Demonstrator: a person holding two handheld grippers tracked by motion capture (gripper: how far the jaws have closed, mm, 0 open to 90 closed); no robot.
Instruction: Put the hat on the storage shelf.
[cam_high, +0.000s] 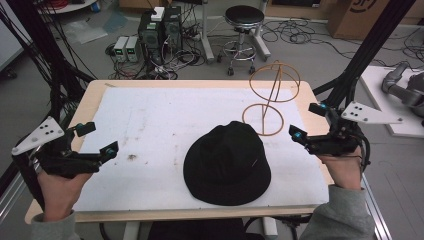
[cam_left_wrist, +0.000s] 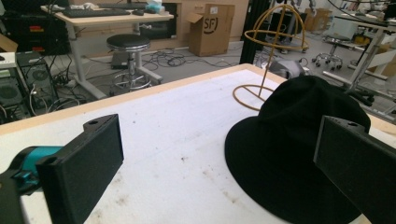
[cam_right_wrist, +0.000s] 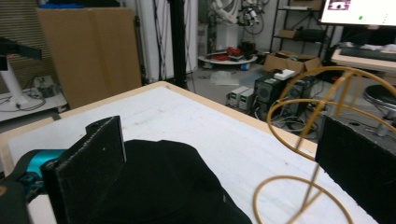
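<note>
White-covered table; black hat lies flat near its front edge, wire hat stand just behind it (upright). My left gripper and right gripper flank the hat, jaws spread, empty.

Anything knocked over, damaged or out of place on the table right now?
Nothing serious. The black hat lies flat beside the upright wire hat stand, not on it. The white mat has a few small dark stains. Both grippers are open, off to the sides.
</note>
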